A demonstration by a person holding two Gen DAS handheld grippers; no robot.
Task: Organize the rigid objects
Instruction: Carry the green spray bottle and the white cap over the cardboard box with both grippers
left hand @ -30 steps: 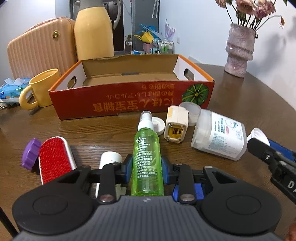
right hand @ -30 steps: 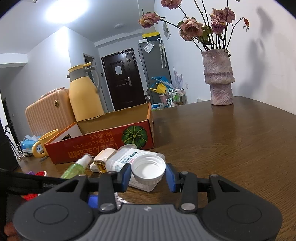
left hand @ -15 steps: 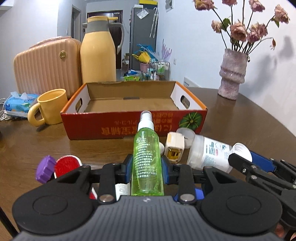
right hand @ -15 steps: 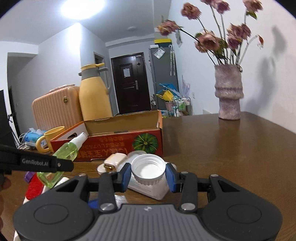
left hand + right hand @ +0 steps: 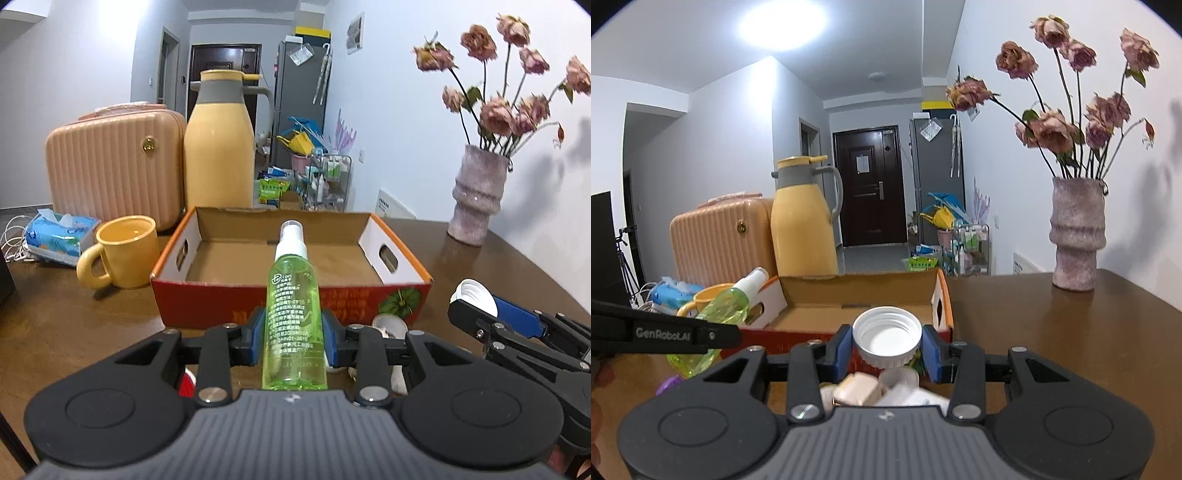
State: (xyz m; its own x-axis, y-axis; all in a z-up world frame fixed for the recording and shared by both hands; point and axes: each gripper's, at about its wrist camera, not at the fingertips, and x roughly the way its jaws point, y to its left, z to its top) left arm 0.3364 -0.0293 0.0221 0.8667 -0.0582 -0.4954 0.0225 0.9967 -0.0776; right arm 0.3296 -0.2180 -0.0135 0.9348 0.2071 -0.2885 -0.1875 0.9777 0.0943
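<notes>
- The left gripper (image 5: 294, 341), black with blue pads, is clamped on a translucent green plastic spray bottle with a white nozzle (image 5: 293, 321), held off the table with its nozzle pointing at the box ahead.
- The right gripper (image 5: 887, 350) is clamped on a round white ribbed plastic screw cap (image 5: 887, 336), its open side facing the camera, raised above the table just in front of the box's near wall.
- An open cardboard box with a red printed front, orange rim and white hand-holed ends (image 5: 229, 295) sits on the round dark wooden table (image 5: 66, 325); the interior that shows is bare cardboard.
- Below the right gripper, a small beige rectangular item (image 5: 857, 390) and other white pieces lie close together on the tabletop; a purple round lid (image 5: 668, 384) shows at the left.
- A yellow ceramic mug (image 5: 123, 258) stands just left of the box, beside a blue tissue pack (image 5: 59, 236).
- Behind the box stand a tall yellow thermos jug with a grey collar (image 5: 219, 147) and a ribbed peach hard-shell case (image 5: 110, 166).
- A mottled pink-grey vase of dried roses (image 5: 478, 199) stands at the table's far right edge, well apart from the box.
</notes>
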